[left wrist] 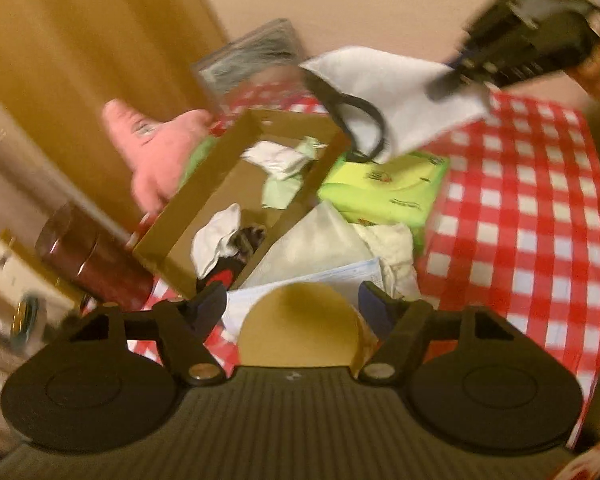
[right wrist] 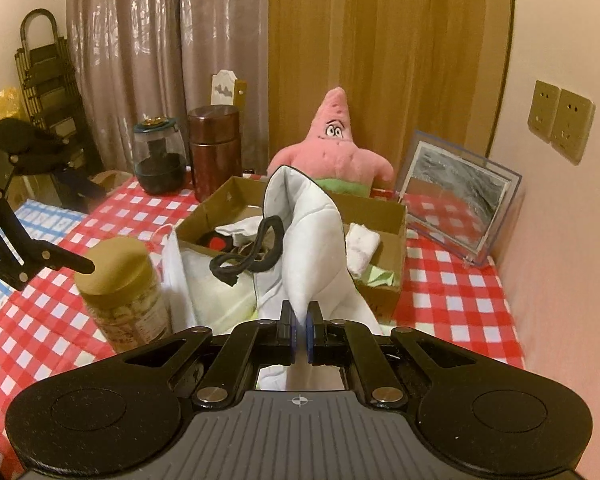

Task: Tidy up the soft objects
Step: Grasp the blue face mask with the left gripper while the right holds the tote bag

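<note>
Left wrist view: the left gripper stands wide apart with nothing between its fingers, low in the frame above a jar lid. At upper right the right gripper lifts a white sleep mask above the cardboard box.

Right wrist view: the right gripper pinches the white sleep mask at centre, before the cardboard box and pink plush.
</note>
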Tool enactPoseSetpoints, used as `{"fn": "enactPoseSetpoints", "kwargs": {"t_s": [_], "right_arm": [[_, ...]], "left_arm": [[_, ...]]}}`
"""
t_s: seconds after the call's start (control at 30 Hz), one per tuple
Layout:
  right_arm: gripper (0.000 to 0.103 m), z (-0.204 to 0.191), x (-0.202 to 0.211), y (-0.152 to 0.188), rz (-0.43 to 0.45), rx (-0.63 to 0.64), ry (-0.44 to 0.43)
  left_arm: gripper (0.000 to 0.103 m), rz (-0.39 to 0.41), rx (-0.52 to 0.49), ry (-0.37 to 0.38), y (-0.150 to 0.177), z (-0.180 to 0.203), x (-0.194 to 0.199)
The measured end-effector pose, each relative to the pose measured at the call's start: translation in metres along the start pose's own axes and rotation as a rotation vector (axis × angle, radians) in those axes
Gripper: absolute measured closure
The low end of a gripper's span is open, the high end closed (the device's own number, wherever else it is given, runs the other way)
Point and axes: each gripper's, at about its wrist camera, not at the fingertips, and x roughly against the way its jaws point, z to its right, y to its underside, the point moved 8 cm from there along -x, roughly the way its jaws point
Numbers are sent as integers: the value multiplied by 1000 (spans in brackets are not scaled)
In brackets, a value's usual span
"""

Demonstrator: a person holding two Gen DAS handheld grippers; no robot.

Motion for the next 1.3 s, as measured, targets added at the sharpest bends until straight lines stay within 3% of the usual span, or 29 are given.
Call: {"fn": "enactPoseSetpoints", "kwargs": {"t_s": [0.2,0.27,0.47,0.67,0.8,1.07,1.3], "right_arm": [[98,10,-11,-5,-11,-7,-12],[98,12,-15,-6,-13,-1,-16],[98,18,-26,-2,-29,-11,-29],[98,22,-41,-2,-43,-18,-34],[98,22,-50,-3,-50,-26,-39],[98,19,-68,-2,-70,-30,-44],[98,18,-74,-3,-74,-35,-36]], "left_arm": [[49,-27,-204,69,-24,-1,-21],[54,-40,-261,54,-26,-11,-29],[62,-69,-274,41,-20,-56,-45],[64,-110,-311,49,6,-89,-63],[64,-129,-405,86,28,-92,-77],[64,-62,-561,166,46,-87,-101],[64,-53,-664,241,50,-80,-125]]}}
